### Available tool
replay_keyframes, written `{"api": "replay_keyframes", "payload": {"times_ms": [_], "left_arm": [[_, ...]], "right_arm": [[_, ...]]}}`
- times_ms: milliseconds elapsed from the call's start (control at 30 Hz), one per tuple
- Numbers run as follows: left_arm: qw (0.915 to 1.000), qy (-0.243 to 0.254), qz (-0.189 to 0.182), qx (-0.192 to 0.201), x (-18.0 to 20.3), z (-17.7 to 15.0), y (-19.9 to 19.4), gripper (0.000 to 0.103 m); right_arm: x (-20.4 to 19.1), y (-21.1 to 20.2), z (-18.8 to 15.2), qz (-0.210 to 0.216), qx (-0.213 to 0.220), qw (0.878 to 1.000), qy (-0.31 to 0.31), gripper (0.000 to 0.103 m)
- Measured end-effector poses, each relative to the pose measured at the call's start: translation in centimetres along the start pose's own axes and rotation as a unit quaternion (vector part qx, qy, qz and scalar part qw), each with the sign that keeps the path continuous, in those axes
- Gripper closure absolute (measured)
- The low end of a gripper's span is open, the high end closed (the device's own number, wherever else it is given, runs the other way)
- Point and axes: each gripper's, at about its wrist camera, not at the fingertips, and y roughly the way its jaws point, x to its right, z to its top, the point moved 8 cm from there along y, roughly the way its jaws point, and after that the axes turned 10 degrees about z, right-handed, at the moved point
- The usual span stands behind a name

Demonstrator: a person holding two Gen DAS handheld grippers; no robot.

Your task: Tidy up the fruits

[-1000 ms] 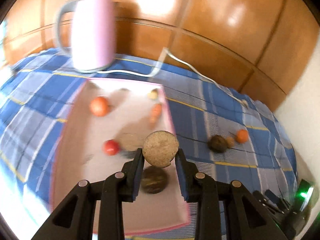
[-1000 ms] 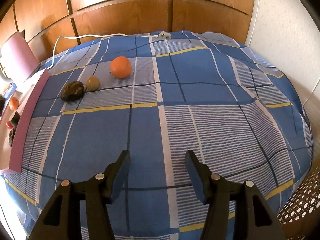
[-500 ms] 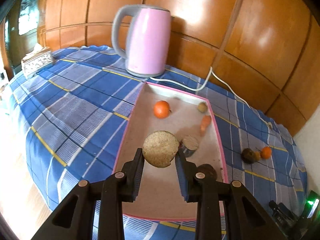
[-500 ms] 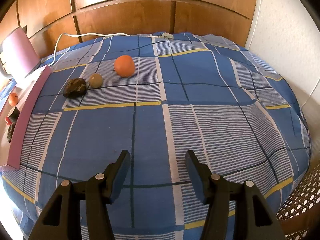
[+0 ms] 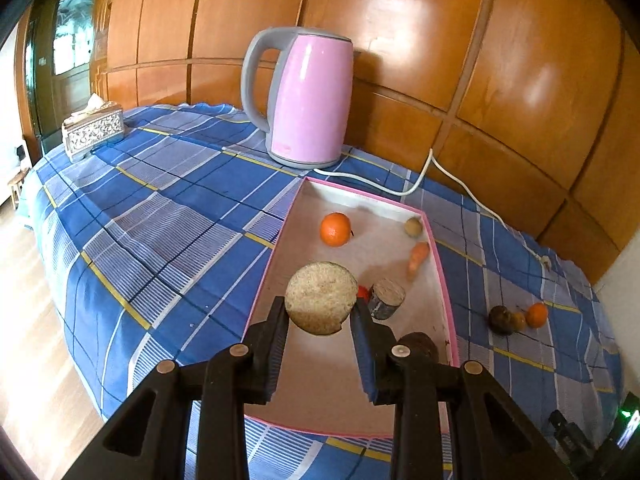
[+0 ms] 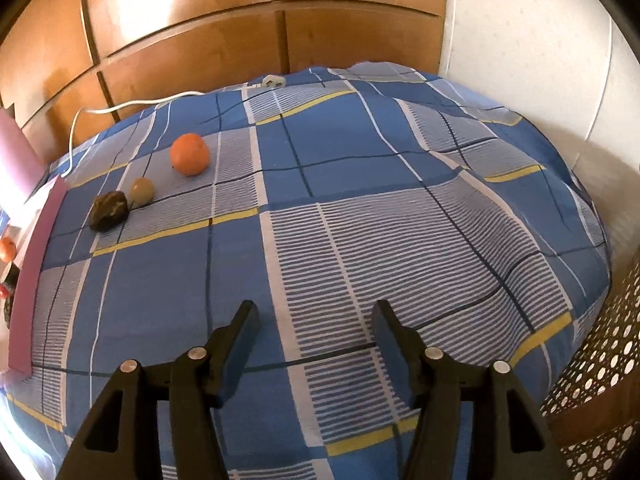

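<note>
Left wrist view: a round tan rough-skinned fruit [image 5: 322, 298] is clamped in the left hand-held gripper [image 5: 320, 320], above the pink-rimmed shallow tray [image 5: 447, 300] on the blue plaid bench [image 5: 160, 216]. Right hand-held gripper [image 6: 314, 330] has just been opening, nothing between its jaws.

A blue plaid cloth [image 6: 360, 208] is spread over the supporting surface, which is backed by wood panelling. Directly on it are seen a pink kettle [image 5: 308, 100] with a white cord [image 5: 416, 184], a patterned tissue box [image 5: 94, 130] near the far left edge, and a pink-rimmed tray [image 5: 448, 300]. Right of the tray, 3 fruits are laid in a row: a dark lumpy fruit [image 6: 110, 210], a small tan fruit [image 6: 142, 191] and an orange [image 6: 189, 154].
</note>
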Motion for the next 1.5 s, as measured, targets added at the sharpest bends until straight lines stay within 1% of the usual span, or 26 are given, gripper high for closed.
{"api": "replay_keyframes", "payload": {"times_ms": [167,300,700,833,1067,1200,1333,1433,1500], "left_arm": [[0.9999,0.01,0.001,-0.007,0.4,-0.4,0.8,0.071],[0.9998,0.014,0.005,-0.011,0.8,-0.4,1.7,0.071],[0.9995,0.02,0.006,-0.025,2.0,-0.2,4.1,0.07],[0.9997,0.019,0.007,-0.016,2.1,0.0,4.1,0.058],[0.9996,0.017,0.008,-0.018,2.1,0.0,4.3,0.056],[0.9998,0.014,0.009,-0.015,2.0,-0.1,4.1,0.047],[0.9998,0.011,0.008,-0.011,1.9,0.0,3.7,0.043],[0.9999,0.008,0.007,-0.005,1.7,0.1,3.2,0.038],[1.0,0.006,0.005,-0.002,1.6,0.2,2.9,0.033]], "right_arm": [[-0.3,0.2,-0.3,-0.011,0.013,1.0,0.002,0.023],[-0.5,0.4,-0.3,-0.017,0.017,1.0,0.004,0.018],[-0.7,0.7,-0.3,-0.017,0.012,1.0,-0.001,0.013],[-0.7,0.8,-0.3,-0.017,0.01,1.0,-0.001,0.012],[-0.7,0.8,-0.3,-0.018,0.01,1.0,-0.002,0.012],[-0.8,0.9,-0.3,-0.018,0.01,1.0,-0.003,0.012],[-0.8,0.9,-0.3,-0.017,0.009,1.0,-0.002,0.012],[-0.8,0.9,-0.3,-0.017,0.008,1.0,-0.002,0.012],[-0.8,0.8,-0.3,-0.017,0.007,1.0,-0.002,0.012]]}}
